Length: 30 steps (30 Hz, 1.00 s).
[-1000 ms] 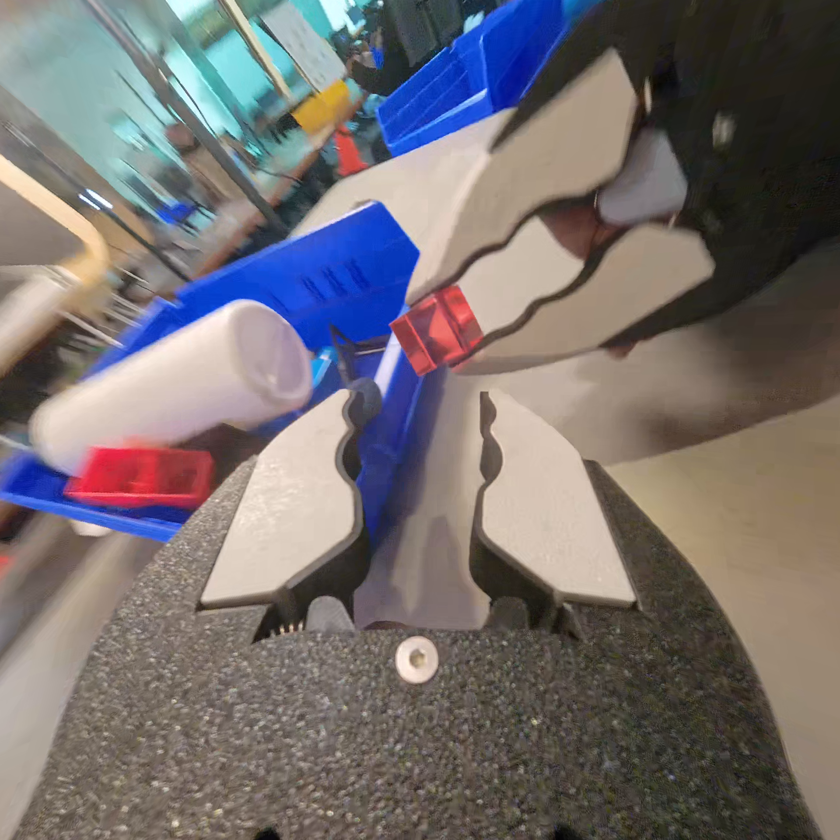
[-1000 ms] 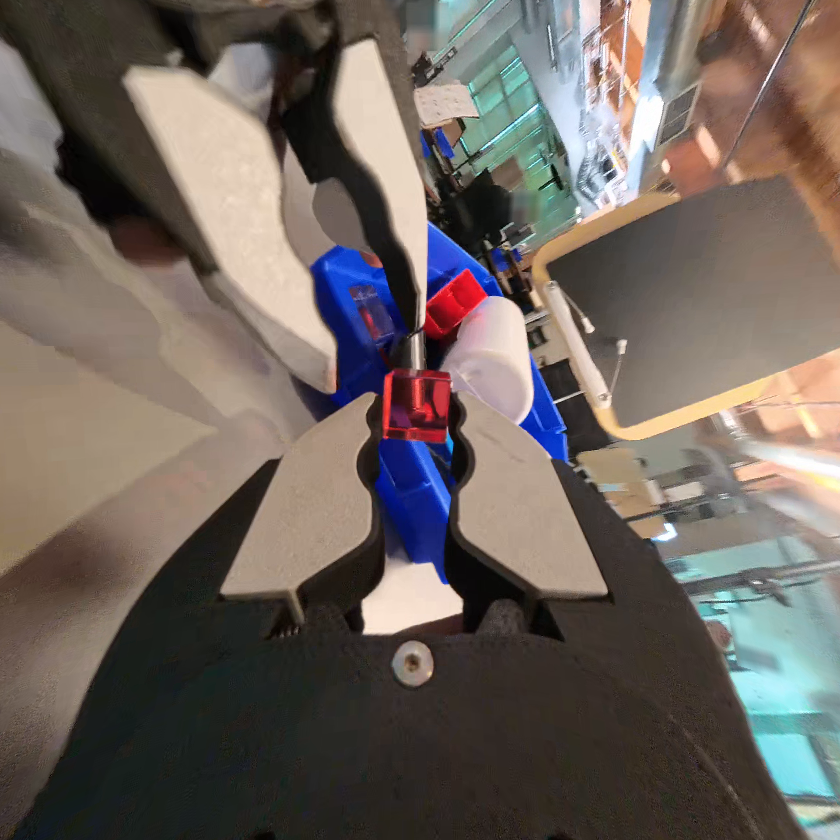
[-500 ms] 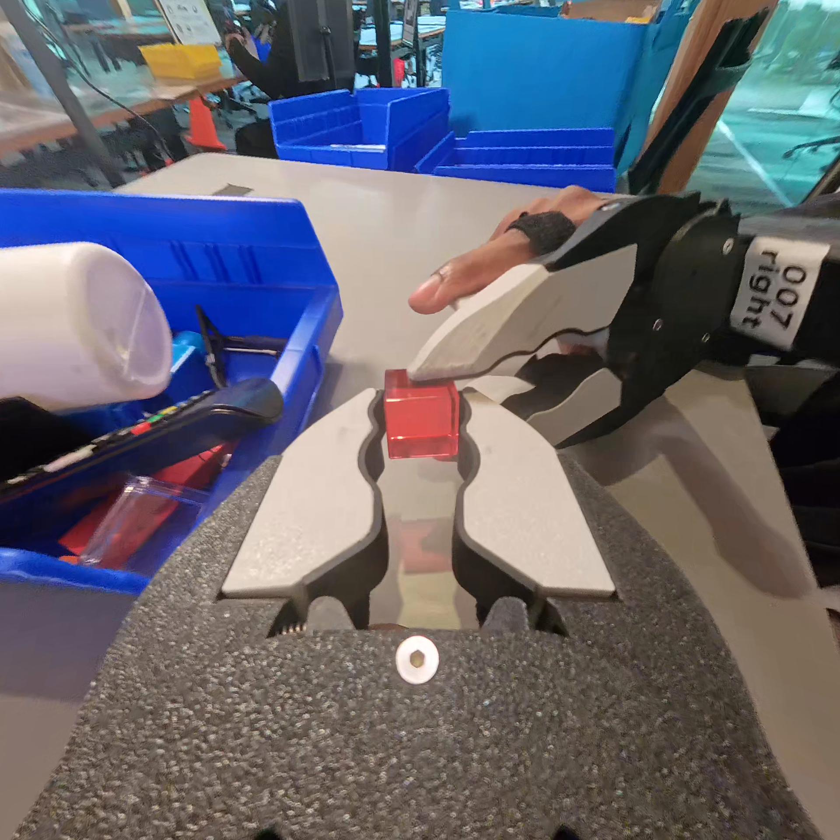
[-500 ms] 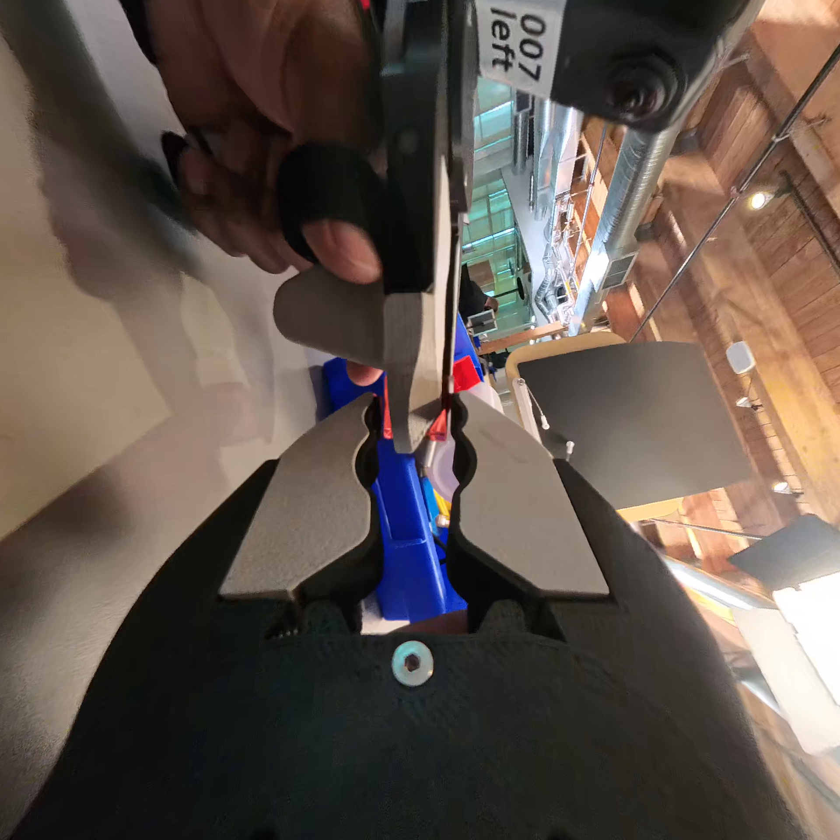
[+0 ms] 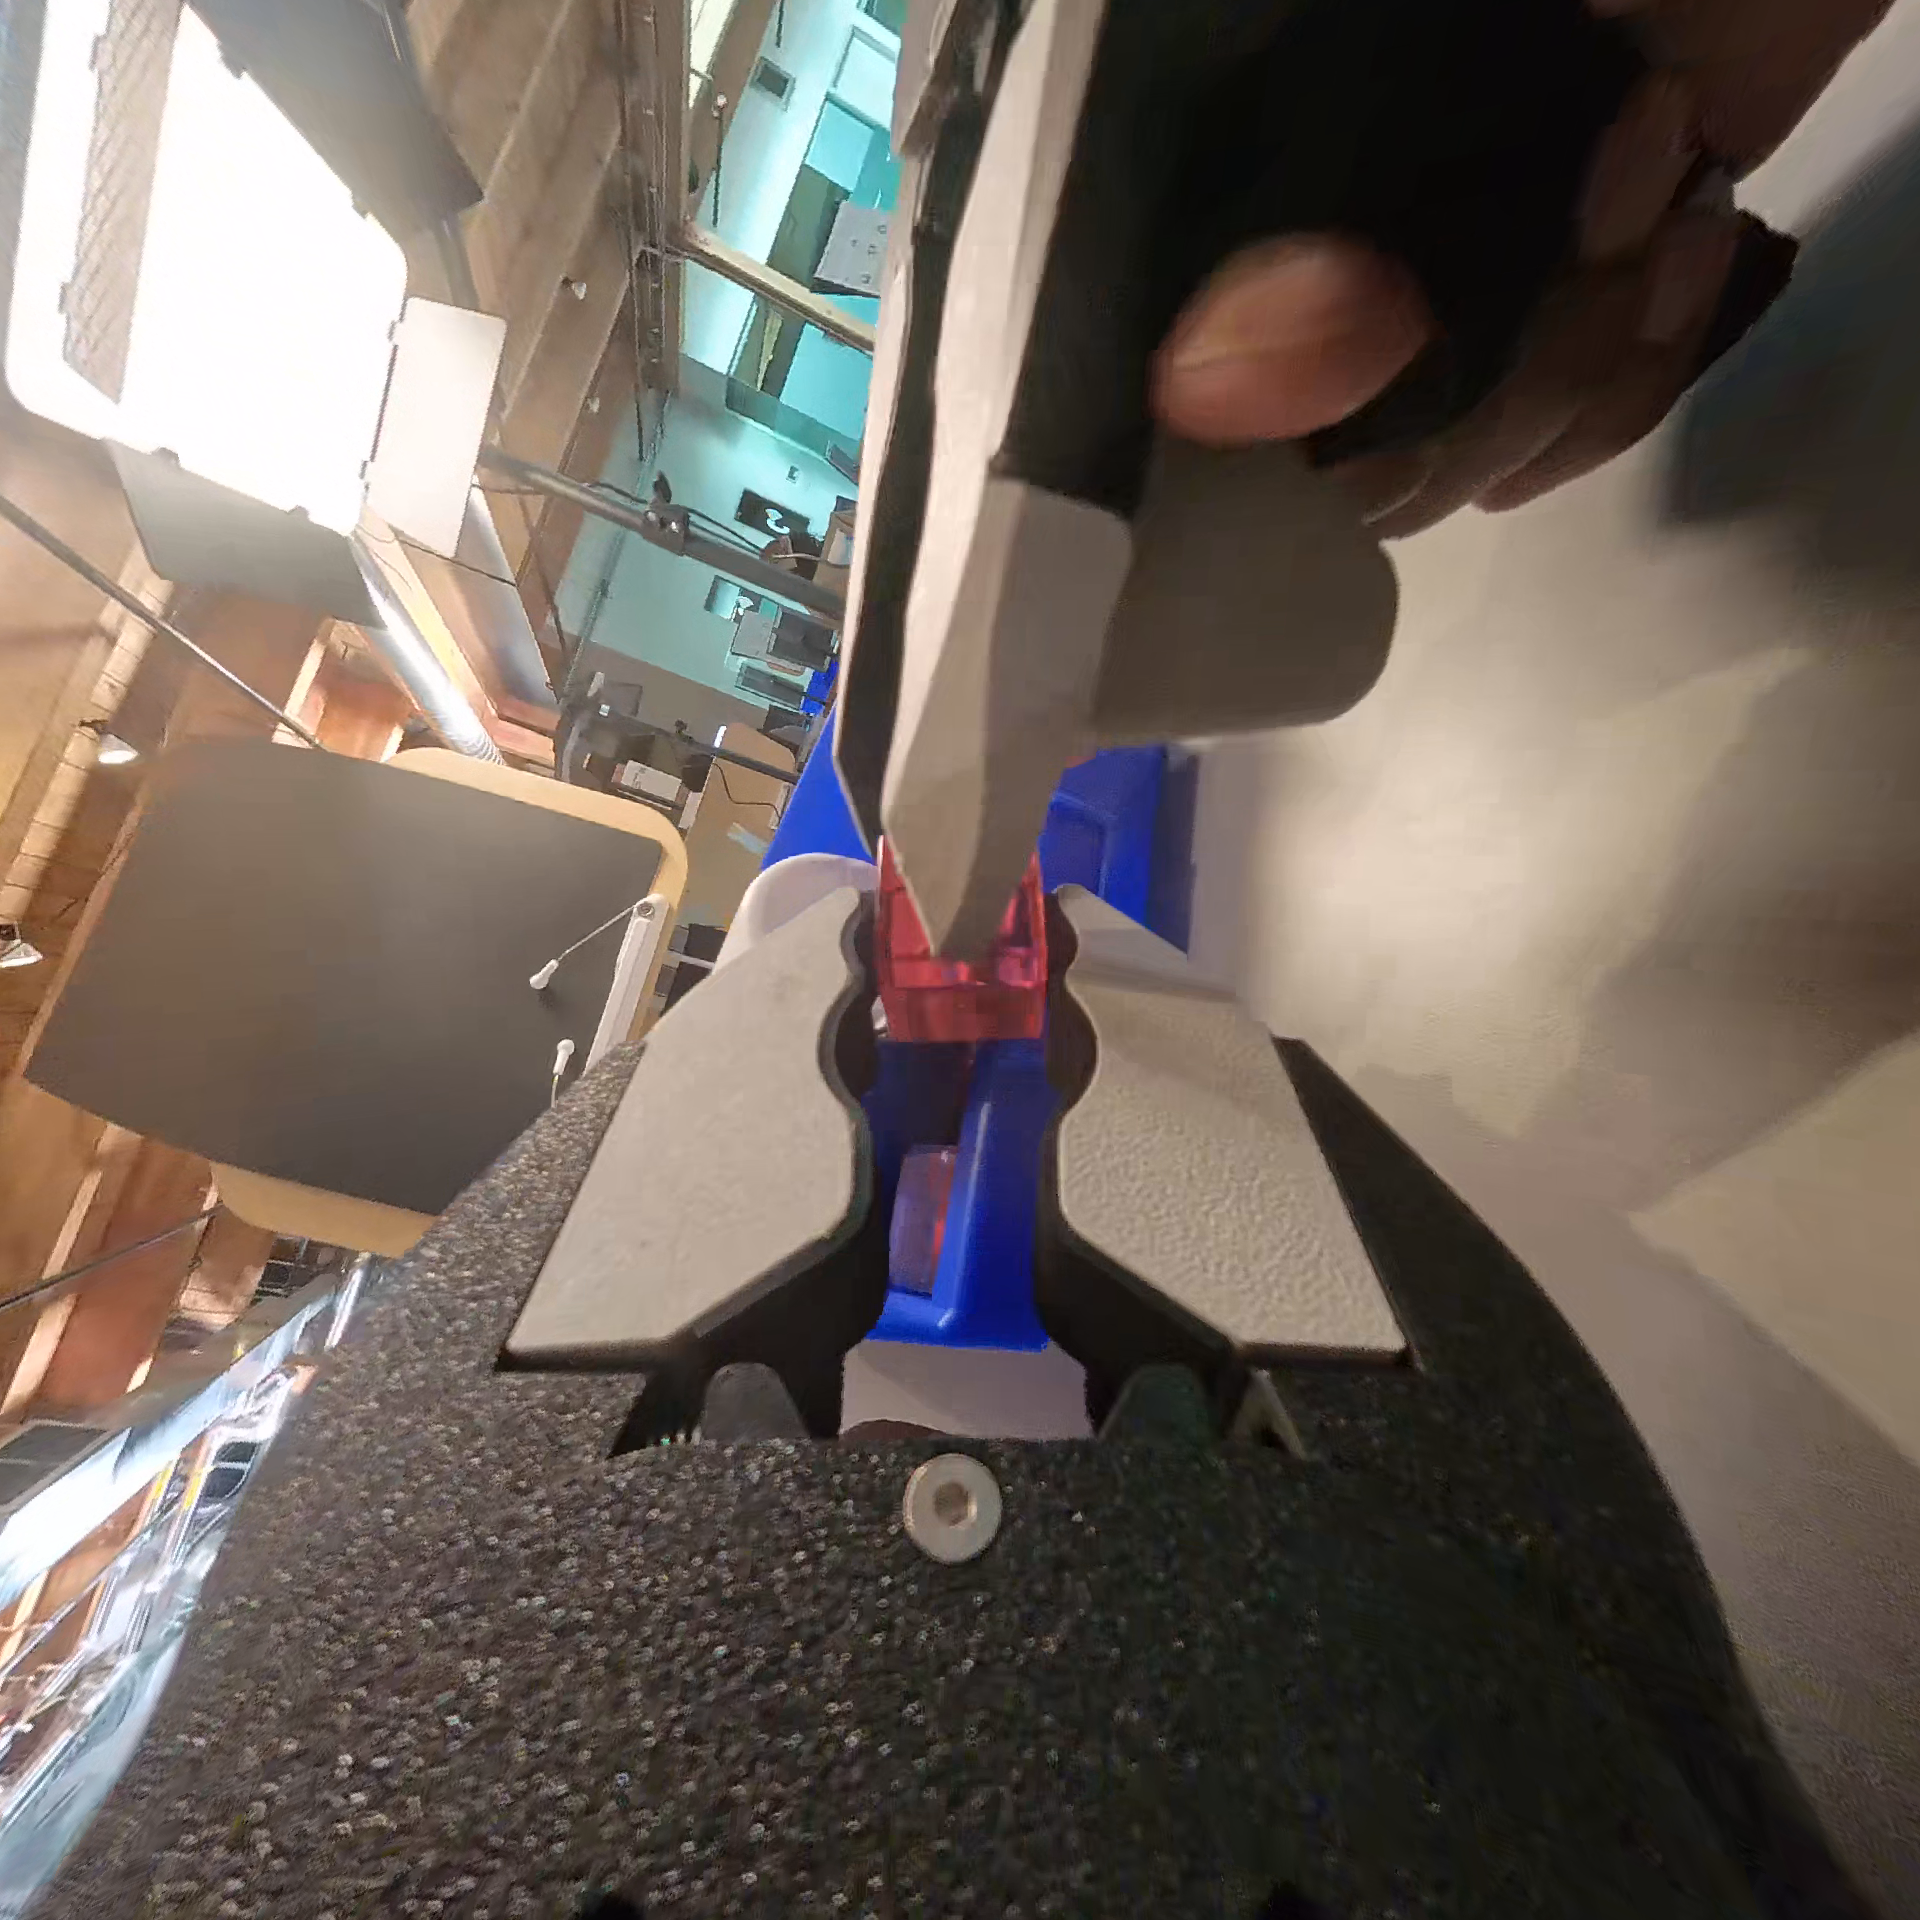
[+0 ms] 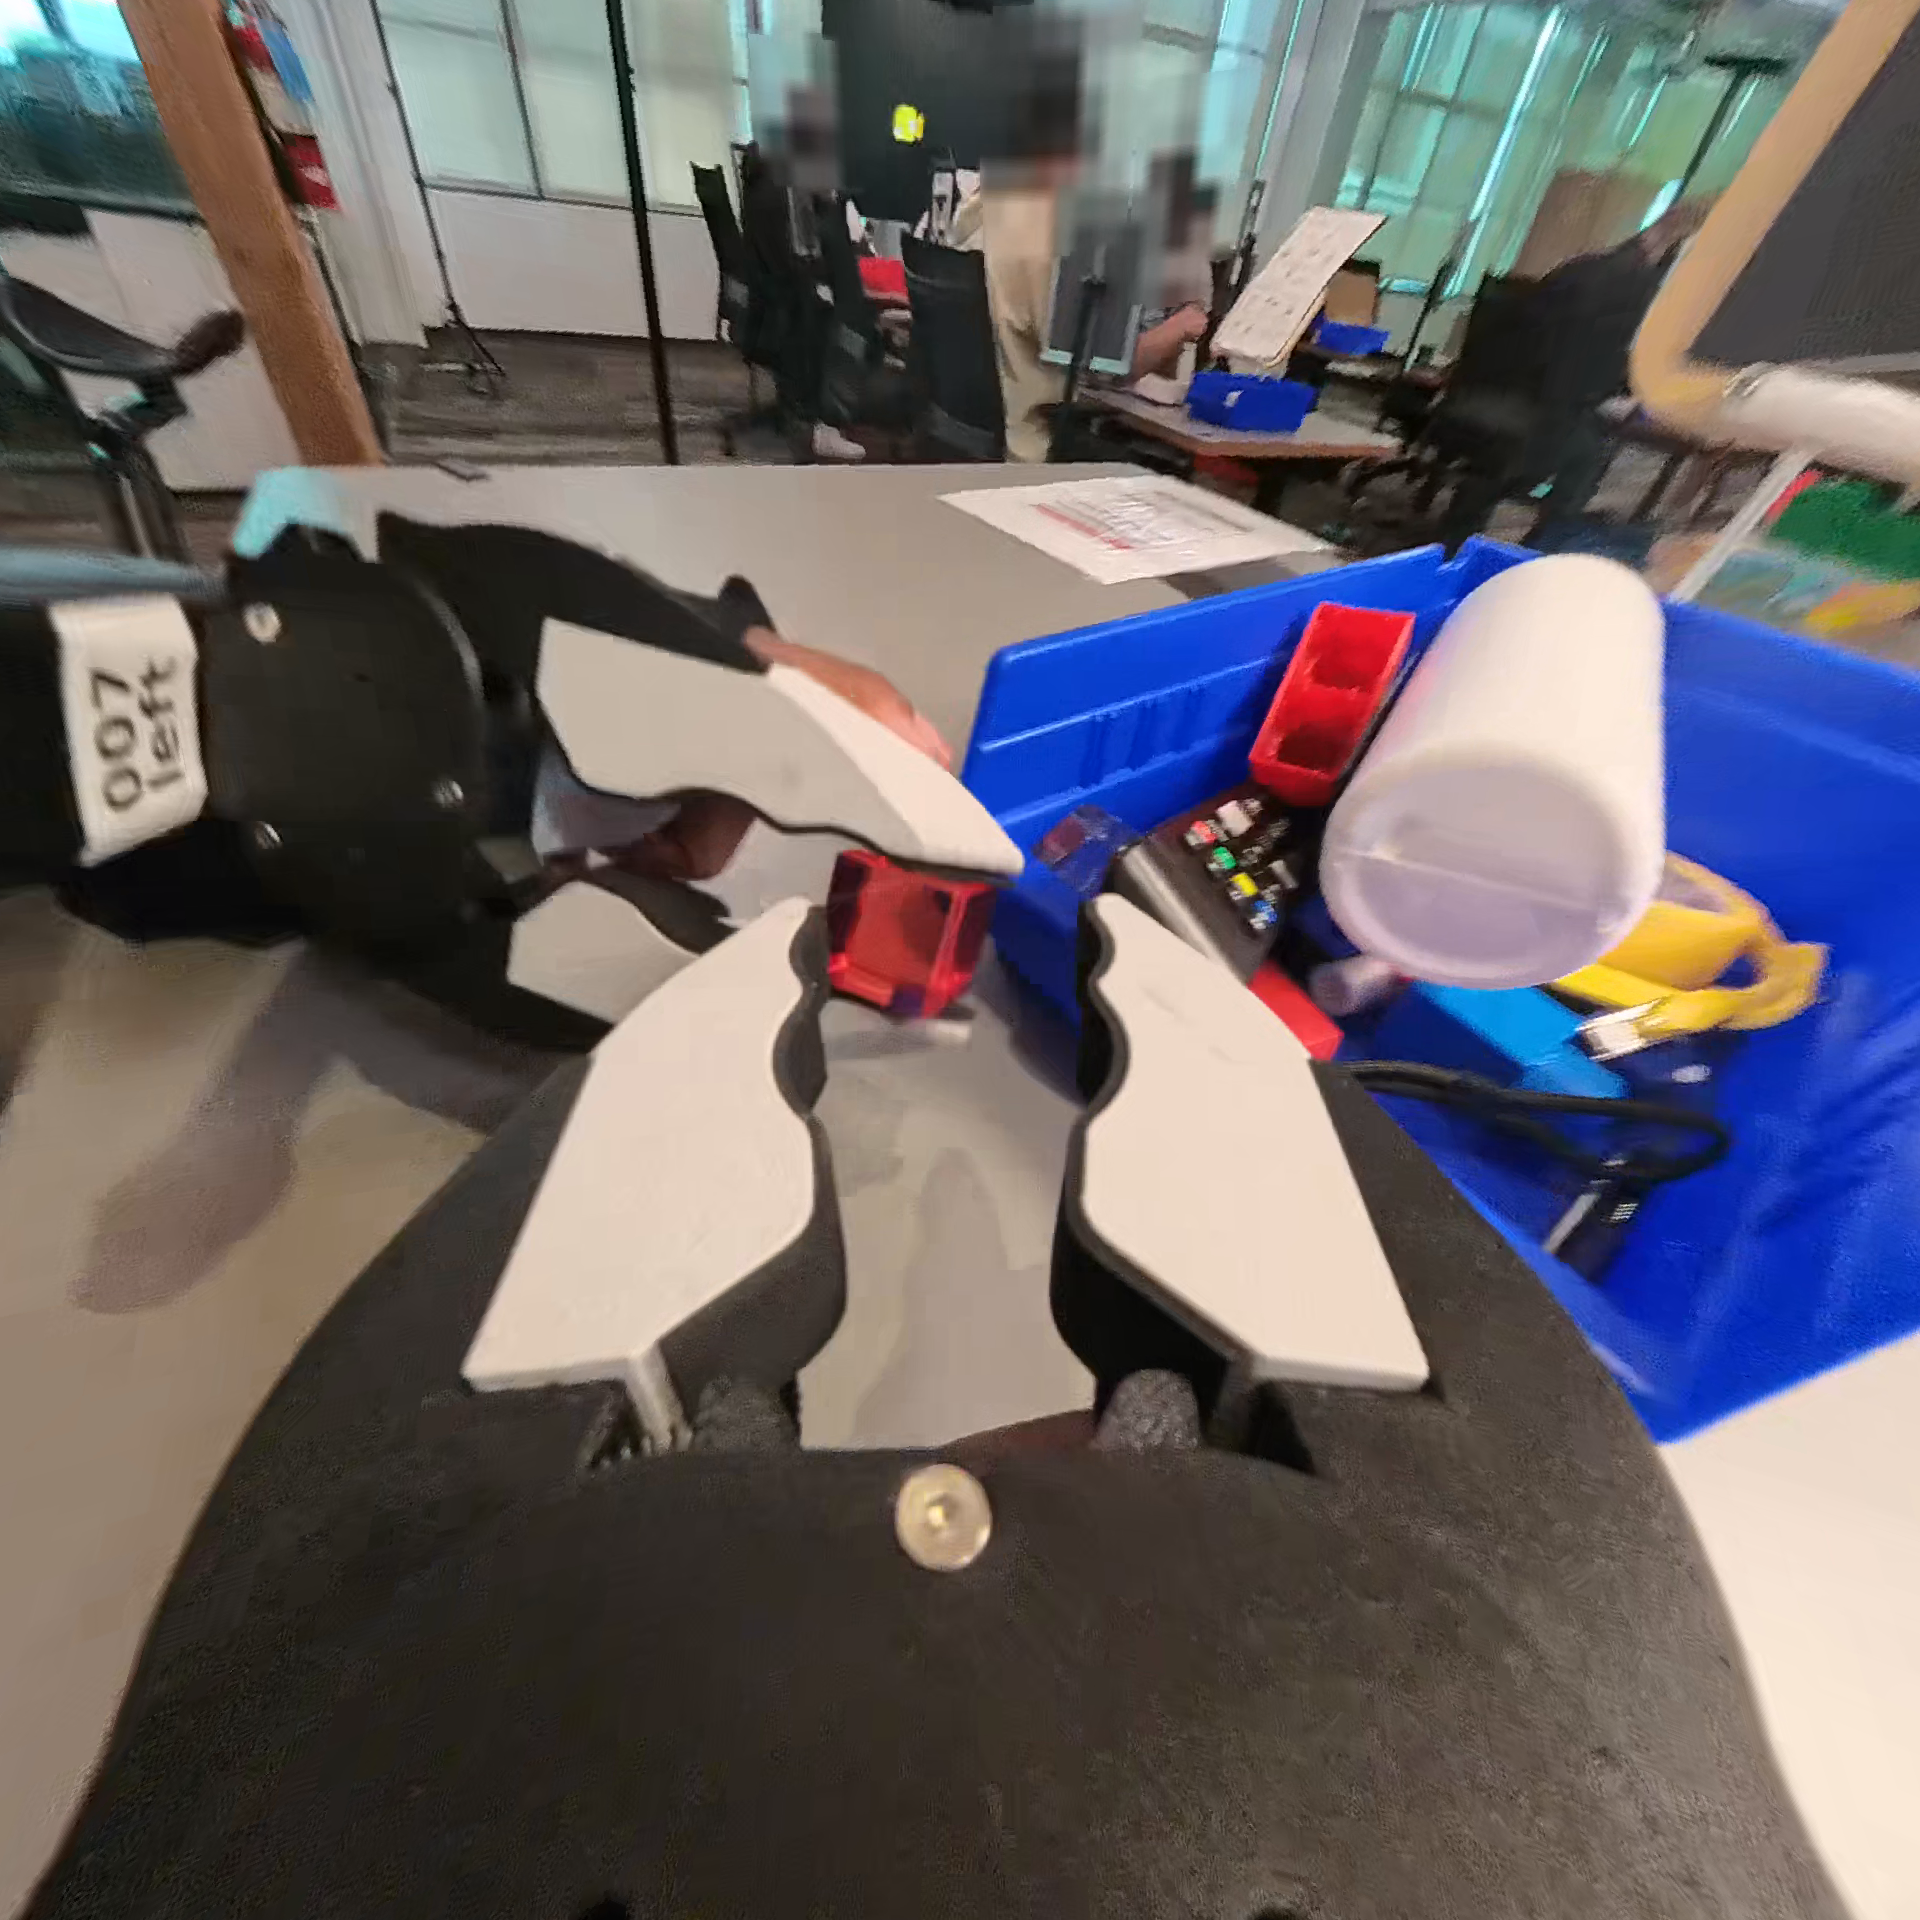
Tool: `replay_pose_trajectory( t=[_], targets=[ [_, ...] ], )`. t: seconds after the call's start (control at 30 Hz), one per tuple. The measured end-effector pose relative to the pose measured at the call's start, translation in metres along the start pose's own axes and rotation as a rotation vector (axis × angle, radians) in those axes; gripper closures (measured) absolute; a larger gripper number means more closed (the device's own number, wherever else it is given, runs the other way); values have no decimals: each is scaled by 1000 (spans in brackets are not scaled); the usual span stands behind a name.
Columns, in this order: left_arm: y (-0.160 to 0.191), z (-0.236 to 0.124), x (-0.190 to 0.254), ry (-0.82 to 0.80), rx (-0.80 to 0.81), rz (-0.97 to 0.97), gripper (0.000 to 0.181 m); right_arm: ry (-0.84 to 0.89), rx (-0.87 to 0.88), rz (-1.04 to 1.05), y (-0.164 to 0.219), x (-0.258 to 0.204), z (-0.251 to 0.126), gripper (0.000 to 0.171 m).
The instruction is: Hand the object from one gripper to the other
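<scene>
- The left gripper (image 5: 958,920) is clamped on the red cube (image 5: 961,992), one finger on each side face.
- The right gripper (image 6: 951,920) is spread wide and grips nothing. The cube sits at its fingertips, close to one finger and well clear of the other.
- The cube is held in the air just beside the near wall of the blue bin (image 6: 1143,675), above the grey surface (image 6: 883,540).
- Risk: the right gripper is off-centre and shallow on the cube. Closing from here would likely catch only an edge and twist the cube.
- Risk: if the left gripper lets go before the right gripper is firmly closed, the cube would likely drop onto the surface or into the bin.
</scene>
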State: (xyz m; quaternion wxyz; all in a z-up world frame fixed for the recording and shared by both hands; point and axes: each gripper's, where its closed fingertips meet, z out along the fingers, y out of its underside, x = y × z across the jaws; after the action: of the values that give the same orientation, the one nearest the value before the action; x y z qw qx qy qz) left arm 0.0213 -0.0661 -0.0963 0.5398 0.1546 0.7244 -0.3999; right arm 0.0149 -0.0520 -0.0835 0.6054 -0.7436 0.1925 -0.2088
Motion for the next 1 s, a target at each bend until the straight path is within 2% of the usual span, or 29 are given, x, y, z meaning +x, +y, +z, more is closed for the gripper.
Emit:
replay_pose_trajectory(
  t=[0.23, 0.43, 0.53, 0.57, 0.63, 0.77, 0.87, 1.0],
  targets=[
    [1, 1, 3, 19, -5, -38, 153, 1, -68, -48, 9, -10, 7, 136],
    [-4, 0, 4, 18, 17, -26, 153, -70, -81, 92, 13, -10, 6, 129],
    [-2, 1, 5, 20, 11, -15, 153, -115, -101, 144, 16, -14, 6, 135],
    [-1, 2, 5, 20, 5, -20, 153, -112, -102, 132, 16, -15, 7, 141],
    [2, 4, 9, 60, -2, -59, 150, -60, -111, 42, 17, -11, 7, 142],
    [17, 5, 13, 206, -53, -323, 140, 123, -128, -280, 18, 5, 2, 143],
    [21, 2, 13, 355, -62, -620, 136, 271, -166, -506, 18, 20, -3, 143],
    [10, -6, 10, 549, -1, -1005, 133, 356, -233, -736, 25, 25, -4, 143]
  ],
)
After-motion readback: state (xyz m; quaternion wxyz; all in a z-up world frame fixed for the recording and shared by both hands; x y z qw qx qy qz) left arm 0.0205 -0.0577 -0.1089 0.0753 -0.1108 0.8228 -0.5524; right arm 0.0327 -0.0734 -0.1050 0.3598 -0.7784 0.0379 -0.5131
